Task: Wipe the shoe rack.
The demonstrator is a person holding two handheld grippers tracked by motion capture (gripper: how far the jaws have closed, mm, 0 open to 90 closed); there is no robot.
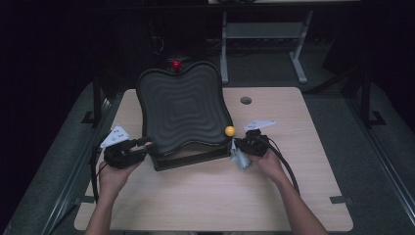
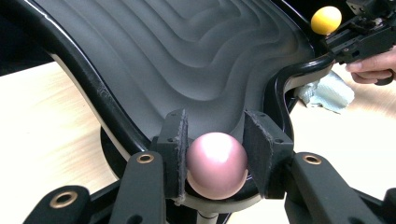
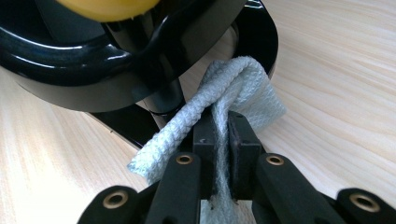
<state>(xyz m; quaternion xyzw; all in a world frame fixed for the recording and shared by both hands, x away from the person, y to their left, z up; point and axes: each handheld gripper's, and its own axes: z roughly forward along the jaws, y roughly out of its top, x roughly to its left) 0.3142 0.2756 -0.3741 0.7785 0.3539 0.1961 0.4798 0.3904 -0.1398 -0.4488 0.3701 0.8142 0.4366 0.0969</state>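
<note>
Pink ball between left gripper jaws — cloth pinched tight in right gripper jaws.

Three balls, one ridged tray, one cloth.

High view dim, dark surround; close views bright (sheen on pink ball).

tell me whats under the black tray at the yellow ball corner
A black stand holds the black tray off the table, and the right gripper presses a pale cloth beneath its rim. The rest underneath is hidden.
</note>
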